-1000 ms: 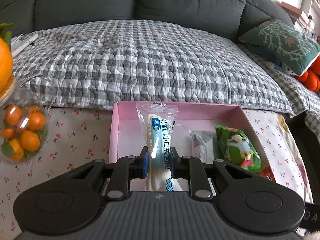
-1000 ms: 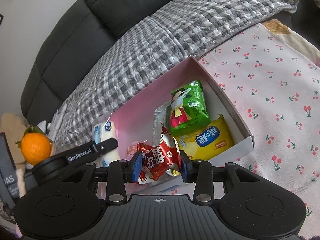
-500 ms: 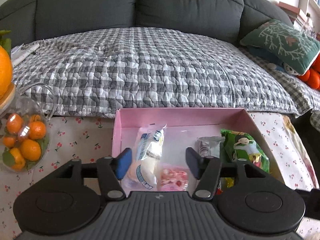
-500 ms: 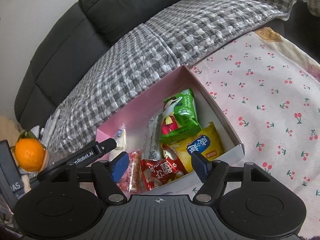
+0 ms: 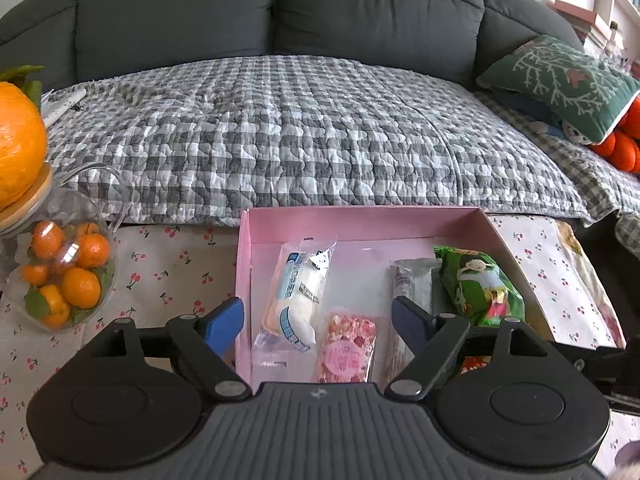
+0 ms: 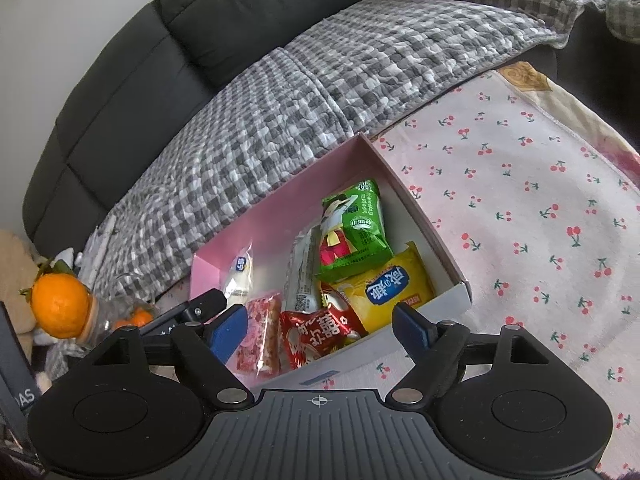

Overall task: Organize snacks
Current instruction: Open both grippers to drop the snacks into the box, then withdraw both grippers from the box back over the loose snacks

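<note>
A: Both claws are spreading wider — left gripper (image 5: 318, 320) and right gripper (image 6: 320, 326) pinch nothing, hovering over the pink box's (image 6: 256, 224) near edge on the cherry tablecloth (image 6: 520, 208).

B: Six snacks inside, near to far: red packet (image 6: 320, 336), pink bar (image 6: 258, 332), yellow pack (image 6: 388, 292), silver bar (image 6: 304, 276), white-blue roll (image 6: 240, 276), green bag (image 6: 352, 228).

Your left gripper (image 5: 318, 318) and right gripper (image 6: 320, 322) look alike: a broad dark-grey ribbed housing with a small crosshair mark at its front edge, flanked by two rounded black lobes, each with a shallow circular recess. Black angled link arms run forward from silver pivot screws, with smaller screws farther out. Each finger ends in a blue pad (image 5: 224, 318). In the right wrist view, your left gripper's black arm carries partly hidden white lettering.
</note>
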The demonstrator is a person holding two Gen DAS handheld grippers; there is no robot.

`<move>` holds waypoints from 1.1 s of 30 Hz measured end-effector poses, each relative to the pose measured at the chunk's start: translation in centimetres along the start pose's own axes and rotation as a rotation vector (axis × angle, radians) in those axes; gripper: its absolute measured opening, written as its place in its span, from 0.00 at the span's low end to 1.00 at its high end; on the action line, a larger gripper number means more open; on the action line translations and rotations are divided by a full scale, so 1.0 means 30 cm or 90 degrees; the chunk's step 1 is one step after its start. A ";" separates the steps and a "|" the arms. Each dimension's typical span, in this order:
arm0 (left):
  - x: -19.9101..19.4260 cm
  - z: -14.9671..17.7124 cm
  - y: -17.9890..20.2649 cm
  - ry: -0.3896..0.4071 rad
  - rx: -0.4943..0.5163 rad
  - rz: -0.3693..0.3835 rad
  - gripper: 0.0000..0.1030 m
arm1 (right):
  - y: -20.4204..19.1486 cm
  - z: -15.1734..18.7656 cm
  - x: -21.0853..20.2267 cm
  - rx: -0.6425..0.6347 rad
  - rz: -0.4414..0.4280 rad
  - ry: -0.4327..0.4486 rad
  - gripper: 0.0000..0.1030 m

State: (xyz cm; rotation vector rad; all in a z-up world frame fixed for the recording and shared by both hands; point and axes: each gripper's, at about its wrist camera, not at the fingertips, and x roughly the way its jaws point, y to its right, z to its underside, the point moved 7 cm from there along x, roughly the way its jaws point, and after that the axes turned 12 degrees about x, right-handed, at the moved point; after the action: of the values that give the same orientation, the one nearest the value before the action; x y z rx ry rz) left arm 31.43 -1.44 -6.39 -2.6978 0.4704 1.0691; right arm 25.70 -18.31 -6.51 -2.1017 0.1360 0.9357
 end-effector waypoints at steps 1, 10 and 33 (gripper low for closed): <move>-0.007 0.003 0.000 0.000 -0.001 0.000 0.79 | 0.000 0.001 -0.008 -0.002 0.002 -0.001 0.80; -0.076 0.044 0.002 -0.006 -0.013 0.002 0.85 | -0.002 0.012 -0.082 -0.023 0.009 -0.005 0.83; -0.270 0.193 0.055 -0.044 -0.024 0.019 0.99 | 0.030 0.088 -0.256 -0.115 0.034 -0.020 0.86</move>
State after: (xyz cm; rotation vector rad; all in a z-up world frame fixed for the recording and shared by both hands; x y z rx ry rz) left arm 21.61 0.52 -5.05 -2.6833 0.4841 1.1860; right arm 18.32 -18.64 -3.05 -2.2573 0.0949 1.0468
